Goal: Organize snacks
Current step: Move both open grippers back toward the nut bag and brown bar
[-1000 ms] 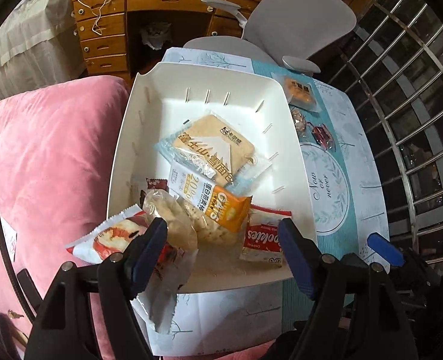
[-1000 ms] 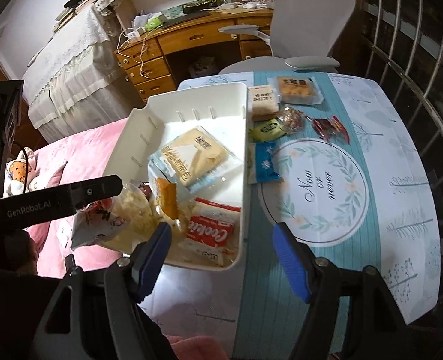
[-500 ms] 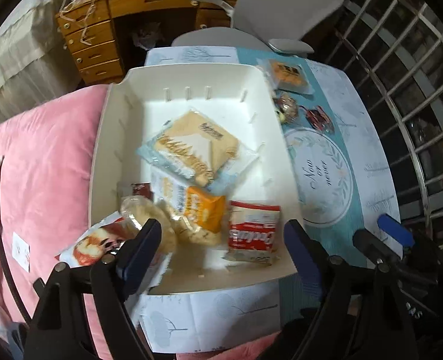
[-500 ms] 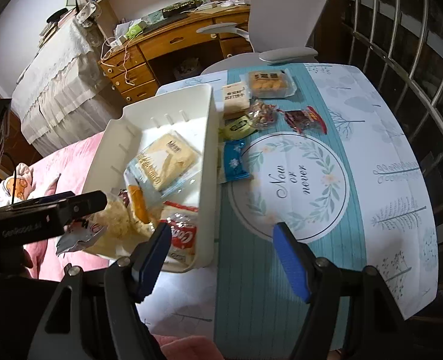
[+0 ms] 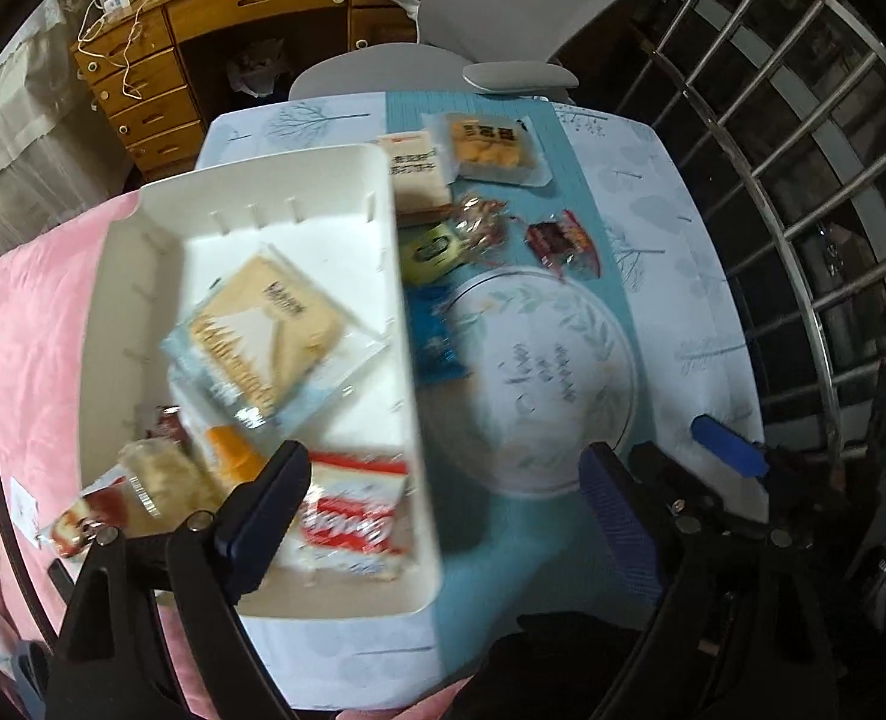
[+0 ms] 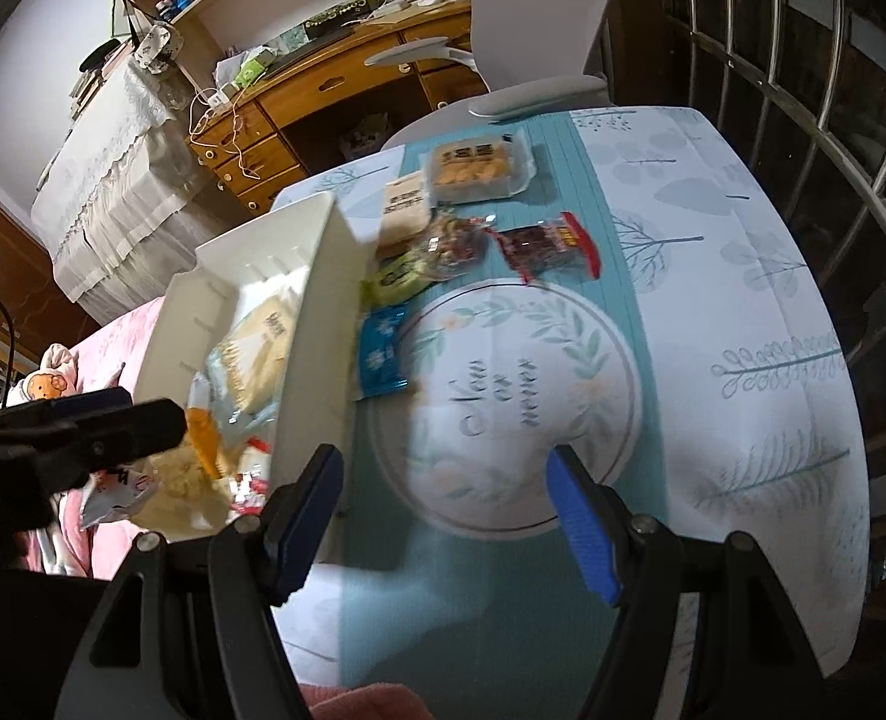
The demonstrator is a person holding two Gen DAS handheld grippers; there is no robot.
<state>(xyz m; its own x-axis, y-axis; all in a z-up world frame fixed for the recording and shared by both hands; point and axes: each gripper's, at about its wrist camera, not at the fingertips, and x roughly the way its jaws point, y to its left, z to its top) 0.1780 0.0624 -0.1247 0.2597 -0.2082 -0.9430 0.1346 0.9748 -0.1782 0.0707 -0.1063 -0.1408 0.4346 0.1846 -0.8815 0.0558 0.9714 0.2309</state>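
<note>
Both grippers, left (image 5: 437, 492) and right (image 6: 443, 510), have fingers apart, empty. The blue packet (image 6: 382, 351) looks light and crinkly, probably slippery; pinch its flat middle.

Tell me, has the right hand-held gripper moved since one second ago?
Yes. The right hand-held gripper shifted right: the white bin now sits further left.

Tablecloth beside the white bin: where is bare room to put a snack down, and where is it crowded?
Free: the round wreath print, bordered by the blue packet and the red packet, and the white leaf-print cloth toward the window bars. Crowded: the far strip beside the white bin, where six packets cluster, and the bin's near end.
</note>
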